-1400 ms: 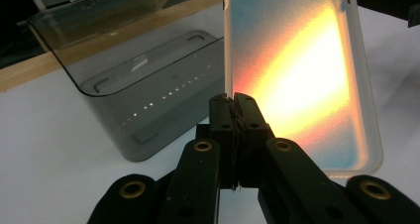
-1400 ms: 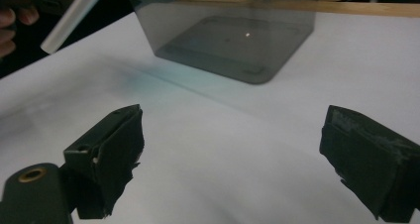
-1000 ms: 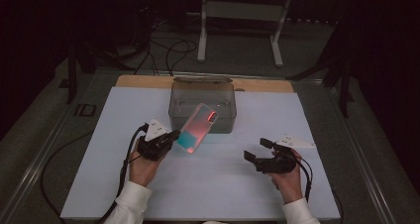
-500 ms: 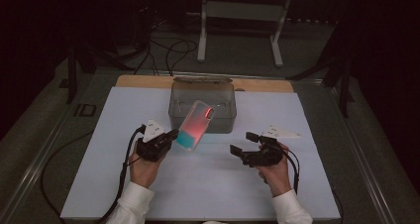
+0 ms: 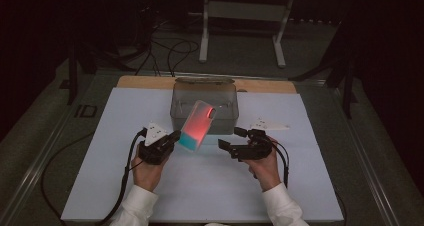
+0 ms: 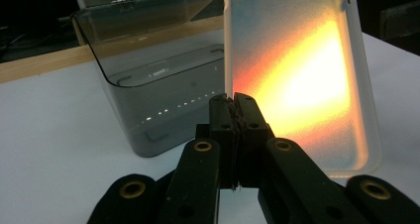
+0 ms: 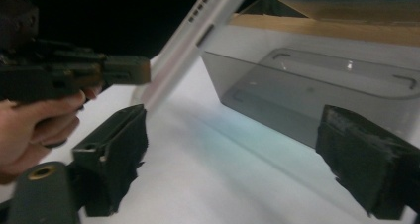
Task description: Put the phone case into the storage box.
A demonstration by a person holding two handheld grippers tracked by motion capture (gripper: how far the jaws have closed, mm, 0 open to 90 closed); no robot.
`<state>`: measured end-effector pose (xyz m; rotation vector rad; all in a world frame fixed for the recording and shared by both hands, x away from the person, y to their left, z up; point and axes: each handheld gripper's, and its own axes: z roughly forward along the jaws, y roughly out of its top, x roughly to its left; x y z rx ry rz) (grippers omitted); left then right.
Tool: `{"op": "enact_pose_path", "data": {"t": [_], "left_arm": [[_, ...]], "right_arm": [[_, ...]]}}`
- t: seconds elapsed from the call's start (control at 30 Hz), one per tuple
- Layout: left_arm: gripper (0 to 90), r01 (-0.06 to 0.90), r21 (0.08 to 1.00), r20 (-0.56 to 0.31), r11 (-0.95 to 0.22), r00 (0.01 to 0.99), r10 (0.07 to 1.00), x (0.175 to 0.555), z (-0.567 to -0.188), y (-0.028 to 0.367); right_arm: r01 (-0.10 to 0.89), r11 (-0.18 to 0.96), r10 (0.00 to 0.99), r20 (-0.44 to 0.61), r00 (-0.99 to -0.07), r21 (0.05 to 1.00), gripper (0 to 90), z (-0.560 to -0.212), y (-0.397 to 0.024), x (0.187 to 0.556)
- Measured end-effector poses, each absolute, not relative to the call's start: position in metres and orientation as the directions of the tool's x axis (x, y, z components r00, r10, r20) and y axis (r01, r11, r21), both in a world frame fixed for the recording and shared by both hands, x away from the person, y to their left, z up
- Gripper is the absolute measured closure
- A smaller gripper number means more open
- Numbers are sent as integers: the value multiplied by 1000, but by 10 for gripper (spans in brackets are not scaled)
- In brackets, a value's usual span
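A translucent phone case (image 5: 196,126), glowing orange with a teal lower end, stands tilted in the air in front of a clear grey box (image 5: 204,82). My left gripper (image 5: 176,136) is shut on the case's lower edge; in the left gripper view the jaws (image 6: 234,102) pinch the rim of the case (image 6: 297,75). My right gripper (image 5: 231,138) stands open just right of the case. Its jaws have just been closing a little, with nothing between them. In the right gripper view (image 7: 233,154) the case (image 7: 188,40) slants above the left jaw, and the box (image 7: 337,85) lies beyond.
The box sits open at the back of a white sheet (image 5: 200,191) on the table, with its lid raised behind it. A wooden strip (image 5: 140,82) runs along the sheet's far edge. A white stand (image 5: 240,11) and cables are on the floor beyond.
My right gripper has moved left and slightly up, from the right part of the sheet to just beside the case. The left gripper and the case have stayed put.
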<state>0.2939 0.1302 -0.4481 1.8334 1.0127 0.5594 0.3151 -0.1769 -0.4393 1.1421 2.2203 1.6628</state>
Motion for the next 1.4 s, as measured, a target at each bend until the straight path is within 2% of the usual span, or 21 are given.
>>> {"op": "enact_pose_path", "data": {"t": [0.67, 0.77, 0.87, 1.07, 1.2, 1.4], "left_arm": [[892, 392, 897, -52, -204, 552, 832, 289, -446, 127], [892, 392, 898, -56, -199, 550, 833, 288, -446, 125], [892, 393, 898, -56, -200, 551, 833, 288, -447, 124], [892, 393, 900, -62, -189, 544, 837, 287, -447, 123], [892, 392, 904, -73, -172, 537, 841, 286, -447, 123], [892, 398, 904, -93, -154, 537, 839, 284, -448, 120]], "right_arm": [[506, 113, 620, 337, -708, 855, 166, -425, -144, 330], [514, 110, 620, 345, -704, 851, 214, -427, -140, 330], [513, 102, 585, 365, -724, 852, 372, -428, -138, 330], [540, 89, 578, 398, -712, 837, 480, -431, -133, 330], [541, 91, 562, 405, -721, 836, 602, -432, -130, 328], [536, 73, 567, 407, -716, 841, 689, -431, -126, 325]]}}
